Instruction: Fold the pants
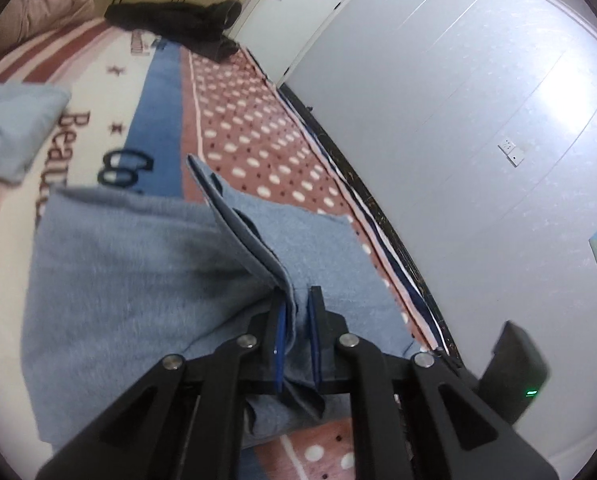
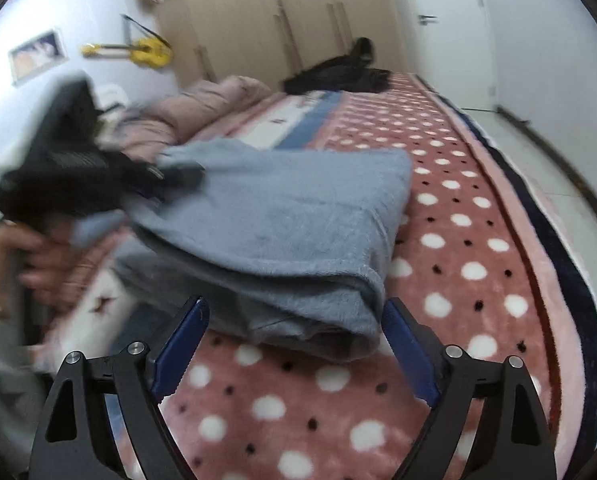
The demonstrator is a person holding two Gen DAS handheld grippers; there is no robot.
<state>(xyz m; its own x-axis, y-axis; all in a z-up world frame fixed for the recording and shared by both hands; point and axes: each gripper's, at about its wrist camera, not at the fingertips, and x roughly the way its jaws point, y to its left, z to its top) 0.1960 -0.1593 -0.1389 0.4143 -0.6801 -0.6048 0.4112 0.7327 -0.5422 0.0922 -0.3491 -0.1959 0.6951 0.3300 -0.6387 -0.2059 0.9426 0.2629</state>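
Note:
The pants (image 1: 130,280) are light blue fleece, lying partly folded on a pink, blue and white patterned blanket (image 1: 250,152). My left gripper (image 1: 298,300) is shut on a raised fold of the pants, held up off the blanket. In the right wrist view the pants (image 2: 290,232) lie in a thick folded stack just ahead. My right gripper (image 2: 294,312) is open and empty, its blue-padded fingers (image 2: 186,340) straddling the near folded edge without touching it. The left gripper (image 2: 78,176) shows blurred at the far left, holding the cloth.
A dark garment (image 1: 178,24) lies at the far end of the bed. A pink duvet (image 2: 202,104) is bunched near the wardrobe. The bed's edge (image 1: 378,216) and grey floor (image 1: 478,120) run along the right. Another light blue piece (image 1: 14,124) lies at left.

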